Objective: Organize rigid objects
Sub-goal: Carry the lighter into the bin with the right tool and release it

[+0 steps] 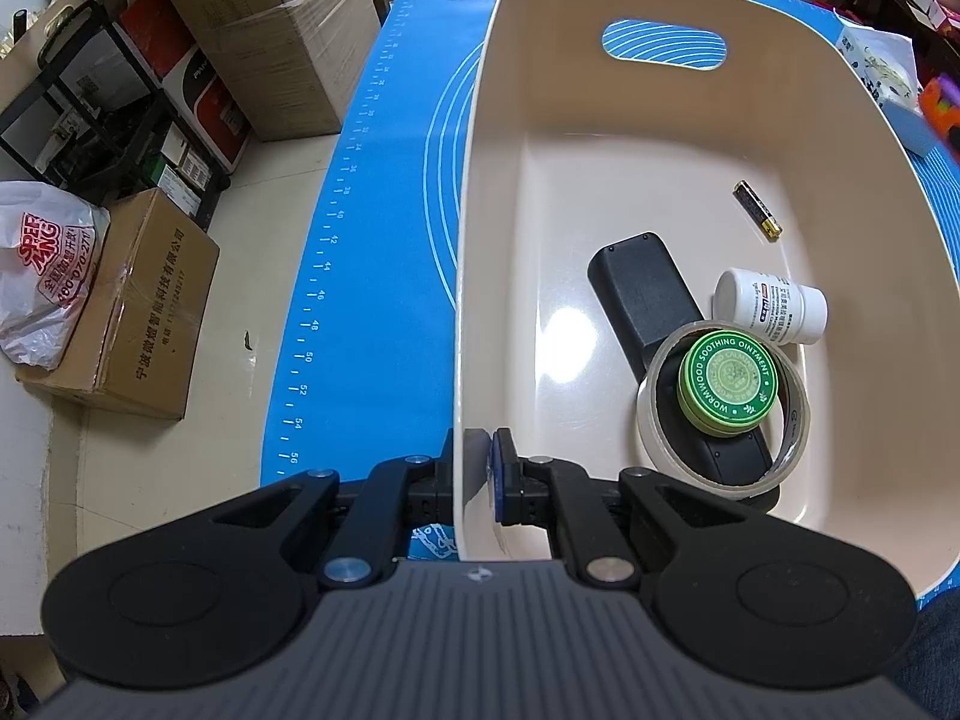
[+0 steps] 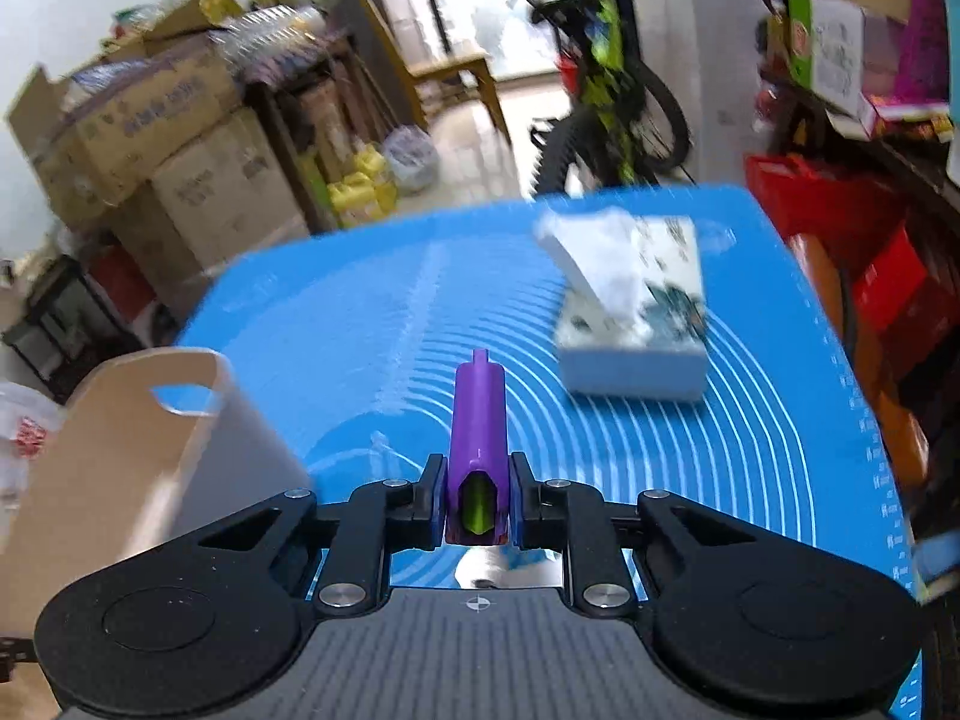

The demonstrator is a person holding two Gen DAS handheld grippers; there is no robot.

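A cream plastic bin [image 1: 480, 192] stands on the blue mat [image 1: 372, 276]. My left gripper [image 1: 483, 468] is shut on the bin's near rim. Inside the bin lie a black remote [image 1: 642, 294], a clear tape roll [image 1: 654, 438], a green ointment tin [image 1: 729, 384], a white pill bottle [image 1: 771, 306] and a battery [image 1: 757, 209]. In the right wrist view my right gripper [image 2: 478, 495] is shut on a purple toy piece [image 2: 478, 432] with a green core, held above the mat [image 2: 372, 324]. The bin [image 2: 120, 420] shows at the left there.
A tissue box [image 2: 636, 324] sits on the far right of the mat. Cardboard boxes [image 1: 138, 312] and a plastic bag [image 1: 42, 264] lie on the floor to the left. A bicycle [image 2: 612, 96] and shelves stand beyond the table.
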